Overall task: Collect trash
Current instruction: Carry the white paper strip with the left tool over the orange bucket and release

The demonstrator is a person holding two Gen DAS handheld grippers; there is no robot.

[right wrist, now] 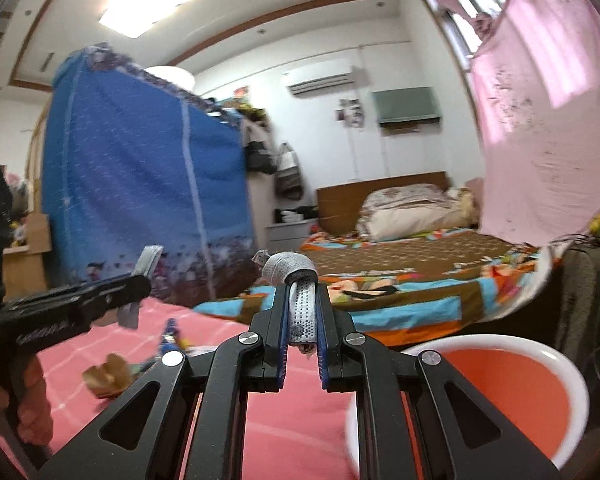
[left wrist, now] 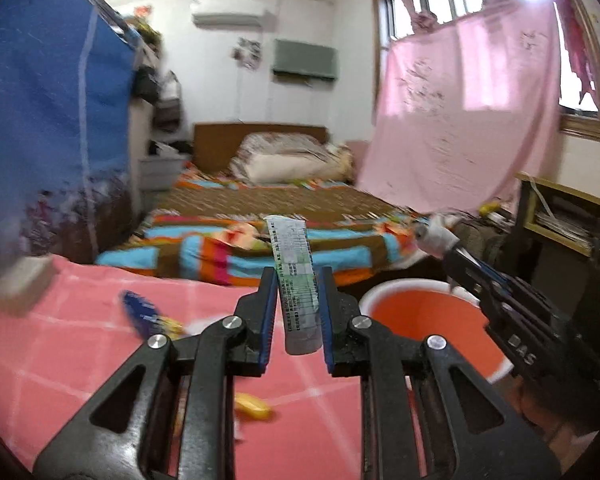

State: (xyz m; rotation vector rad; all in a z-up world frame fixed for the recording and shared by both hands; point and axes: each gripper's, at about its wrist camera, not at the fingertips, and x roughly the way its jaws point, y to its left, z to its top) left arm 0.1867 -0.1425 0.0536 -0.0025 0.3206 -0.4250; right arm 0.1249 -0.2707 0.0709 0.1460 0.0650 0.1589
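My left gripper (left wrist: 298, 288) is shut on a white printed tube (left wrist: 290, 252), which stands upright between the blue pads above the pink checked tablecloth (left wrist: 60, 344). Just to its right is an orange bucket (left wrist: 420, 320) with a white rim. My right gripper (right wrist: 302, 300) is shut on a crumpled white dotted wrapper (right wrist: 300, 312) and is held above the left side of the bucket (right wrist: 512, 380). Each gripper shows in the other's view: the right gripper (left wrist: 448, 252) with its white wad (left wrist: 434, 234), the left gripper (right wrist: 140, 280) with the tube (right wrist: 150, 258).
On the tablecloth lie a blue wrapper (left wrist: 140, 312), a yellow scrap (left wrist: 252, 406) and a brown crumpled piece (right wrist: 108, 372). Beyond the table is a bed with a colourful quilt (left wrist: 260, 240), a blue fabric wardrobe (left wrist: 52, 120) on the left, and a pink curtain (left wrist: 460, 120) and a desk (left wrist: 560, 216) on the right.
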